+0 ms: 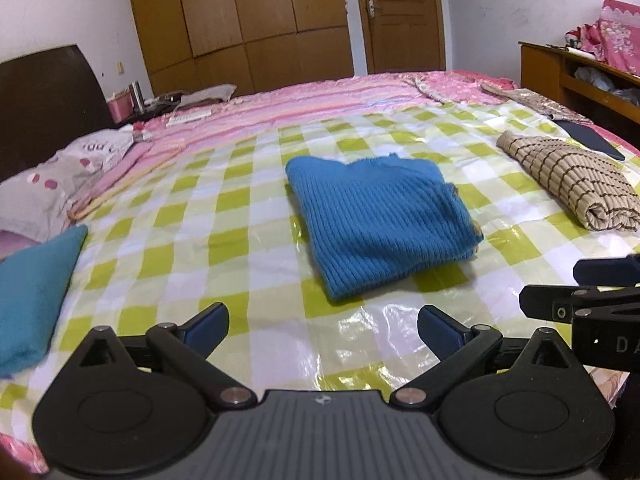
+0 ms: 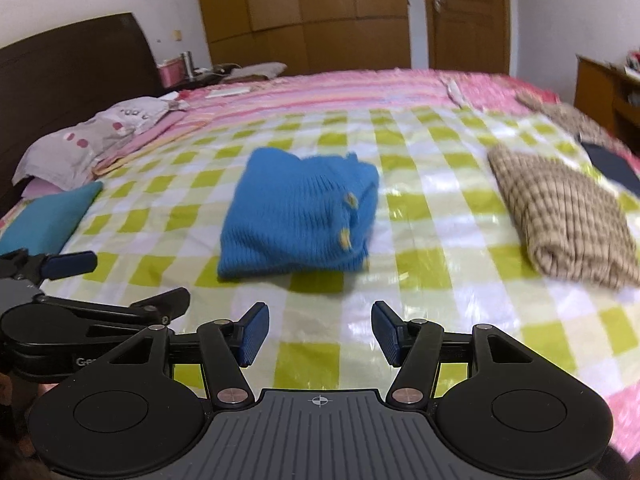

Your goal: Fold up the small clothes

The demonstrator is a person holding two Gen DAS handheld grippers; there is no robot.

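Blue sweater (image 1: 378, 222) folded, apparently untouched.

- Soft, even indoor light fills both views; shadows are faint, only a thin dark edge under the folded blue sweater (image 1: 380, 224).
- White glare patches sit on the glossy checkered plastic sheet (image 1: 372, 320), just ahead of each gripper's tips.
- The left wrist view is mostly sharp; the sweater's ribbing reads clearly.
- The right wrist view is smeared: the sweater and the beige checked garment (image 2: 560, 216) are blurred.
- Fisheye bending curves the wardrobe (image 1: 240, 20) and door; dark vignette fills the top corners.
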